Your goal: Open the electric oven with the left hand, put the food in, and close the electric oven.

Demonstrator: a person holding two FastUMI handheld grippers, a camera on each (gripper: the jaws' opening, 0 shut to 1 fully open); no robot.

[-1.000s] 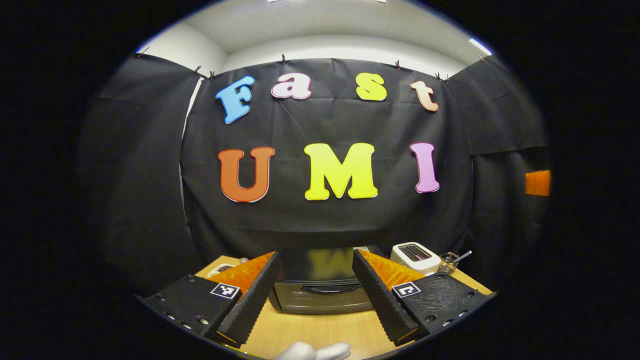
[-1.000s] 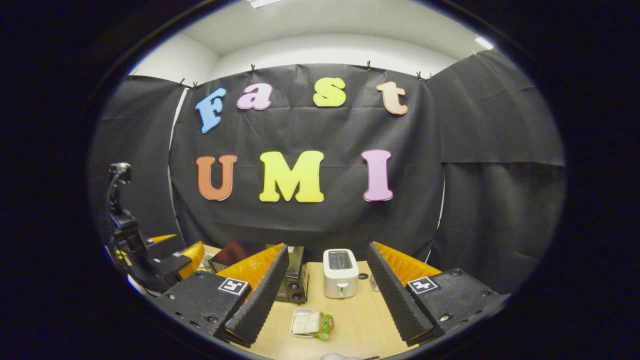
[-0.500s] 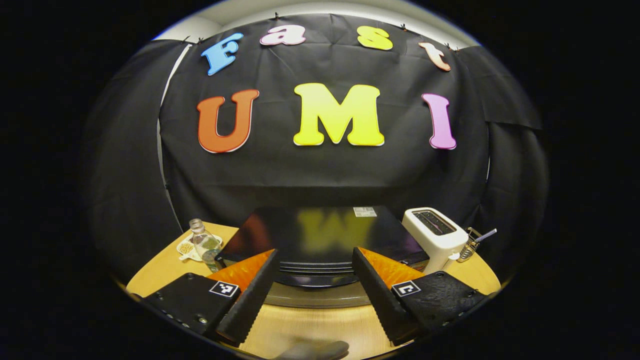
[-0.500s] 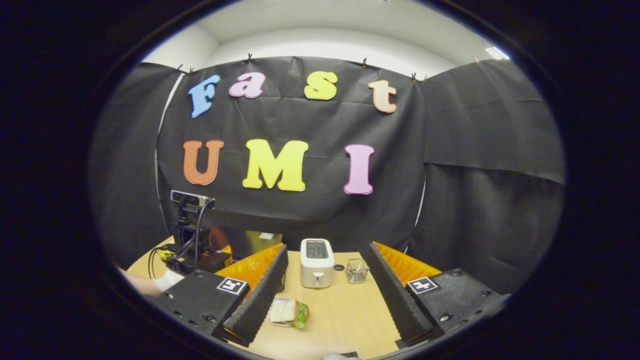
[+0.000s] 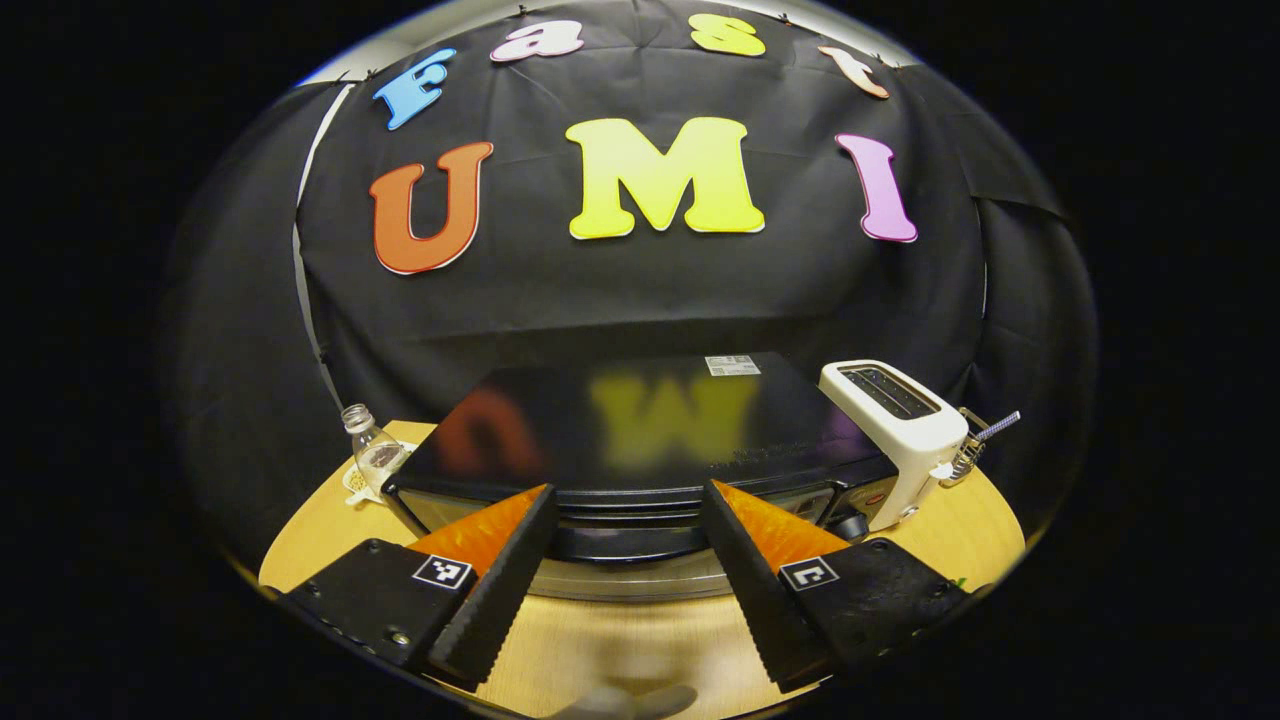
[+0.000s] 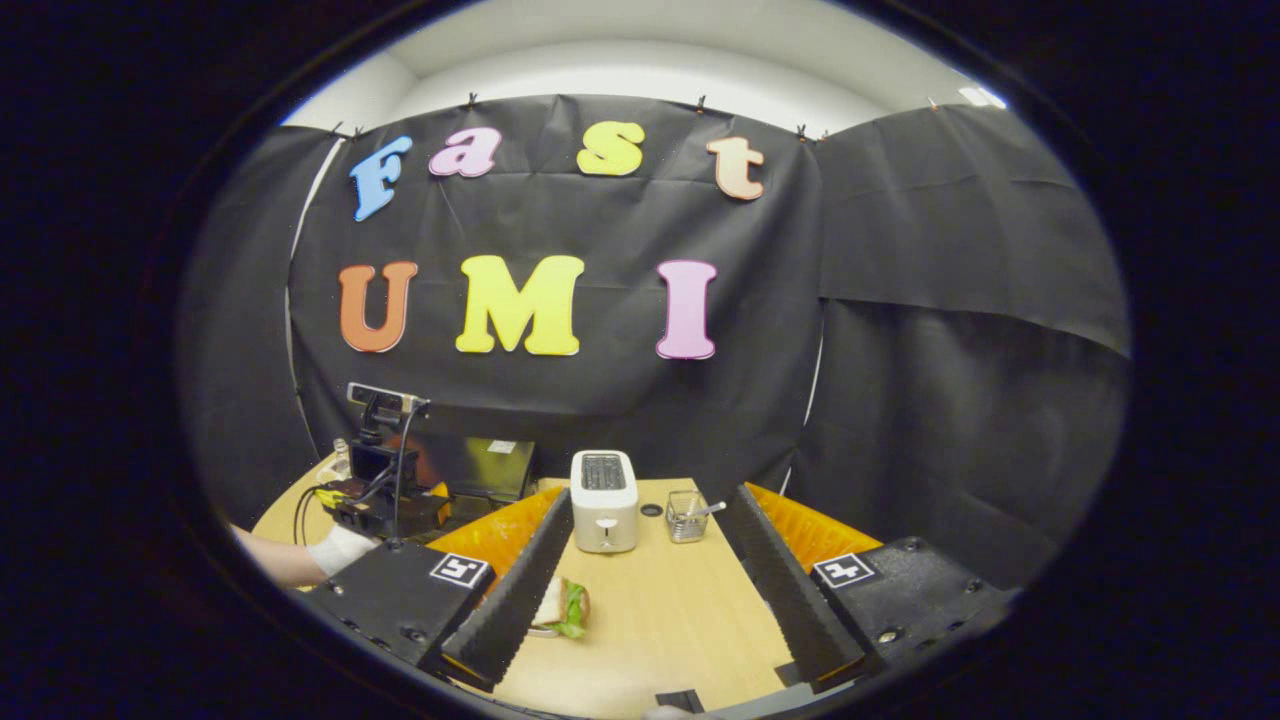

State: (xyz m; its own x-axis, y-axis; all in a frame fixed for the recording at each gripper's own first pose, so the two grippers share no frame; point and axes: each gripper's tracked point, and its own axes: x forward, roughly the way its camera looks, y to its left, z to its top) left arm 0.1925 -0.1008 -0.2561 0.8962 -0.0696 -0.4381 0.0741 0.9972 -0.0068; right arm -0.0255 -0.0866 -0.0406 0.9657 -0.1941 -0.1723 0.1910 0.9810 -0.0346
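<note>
Glossy black oven [image 5: 640, 425] top, smooth white plastic toaster [image 5: 893, 425], matt wooden table [image 6: 650, 610]

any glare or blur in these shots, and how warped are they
Left gripper view: the oven top is glossy and mirrors the wall as blurred colour patches; a smeared pale shape sits at the bottom edge. Right gripper view: sharp around the toaster; fisheye bends the table edge and the walls.

— Where are we seeing the electric oven [image 5: 640, 440]?

— It is sitting on the wooden table, a glossy black box; we are looking down on its top, with the door's upper edge and a dark handle facing us.

— And the food?

— The sandwich [image 6: 566, 606], white bread with green lettuce, is lying on a small plate, apart from the oven.
</note>
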